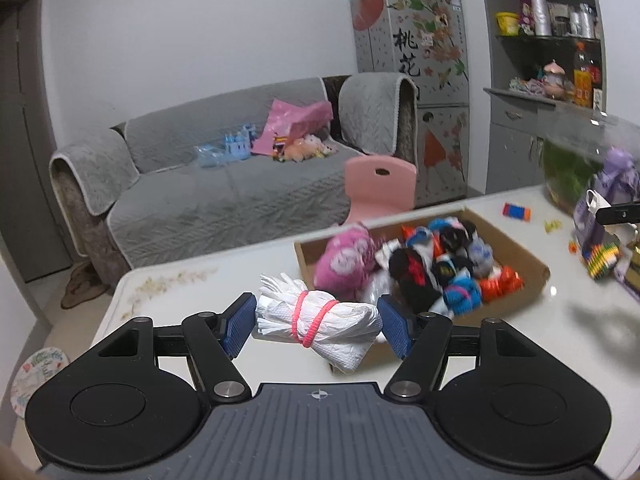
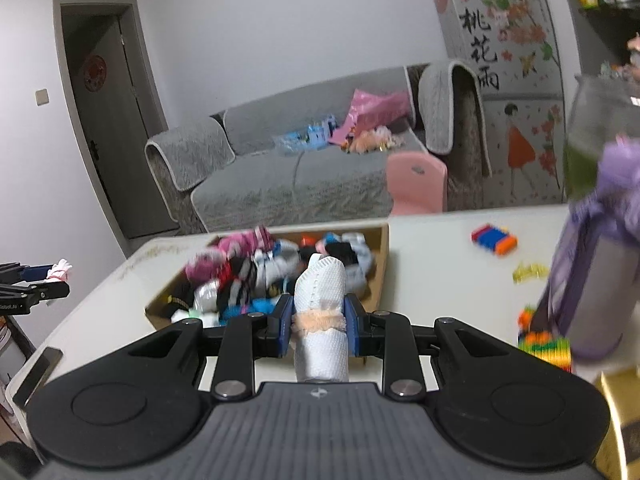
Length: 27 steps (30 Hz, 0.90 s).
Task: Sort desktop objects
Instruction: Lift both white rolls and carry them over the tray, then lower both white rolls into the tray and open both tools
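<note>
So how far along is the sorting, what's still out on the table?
Done: cardboard box already full of rolled socks. In hand: left gripper holds a white bundle; right gripper clamps a white sock roll. Left: toy blocks on the table.

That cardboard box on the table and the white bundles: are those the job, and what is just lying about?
Part of the job:
- cardboard box of rolled socks
- white bundle with pink band, in left gripper
- white bundle with peach band, in right gripper

Lying about:
- pink chair
- sofa
- purple bottle
</note>
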{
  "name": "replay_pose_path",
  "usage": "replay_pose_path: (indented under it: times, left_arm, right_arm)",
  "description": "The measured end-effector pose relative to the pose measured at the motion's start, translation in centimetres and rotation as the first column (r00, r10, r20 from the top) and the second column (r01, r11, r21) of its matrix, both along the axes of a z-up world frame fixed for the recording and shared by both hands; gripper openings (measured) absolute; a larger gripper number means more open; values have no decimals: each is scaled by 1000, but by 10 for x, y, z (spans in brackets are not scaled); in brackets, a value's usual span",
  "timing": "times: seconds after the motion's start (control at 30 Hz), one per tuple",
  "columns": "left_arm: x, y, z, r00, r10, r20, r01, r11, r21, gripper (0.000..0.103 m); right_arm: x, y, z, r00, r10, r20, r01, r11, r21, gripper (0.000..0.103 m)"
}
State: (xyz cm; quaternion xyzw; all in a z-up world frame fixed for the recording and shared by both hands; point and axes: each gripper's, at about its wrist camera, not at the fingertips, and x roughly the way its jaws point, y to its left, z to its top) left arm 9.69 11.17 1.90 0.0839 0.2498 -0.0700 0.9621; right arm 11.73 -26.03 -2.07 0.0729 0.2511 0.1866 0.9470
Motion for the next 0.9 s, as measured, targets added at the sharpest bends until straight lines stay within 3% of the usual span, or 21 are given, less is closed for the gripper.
replay_pose_path:
  times: [0.23,0.43,0.57,0.9]
  left_arm:
    - [60,-9,30,1000,4,-23,-5,998,-60,71]
    - [104,-35,44,1000,-2,-25,1,999,-41,71]
    - [127,-47,28,998,-6,-67,3,999,-49,71]
    - [159,-62,-46,978,-30,-208,19,998,-57,71]
  right_arm:
    - [37,17,25,999,34,38,-33,999,-32,24]
    - [68,29,35,998,58,32,-57,998,-36,25]
    - [85,37,30,998,59,9,-58,997,-53,25]
    - [114,55,-14,992,65,-105,-76,992,-96,25]
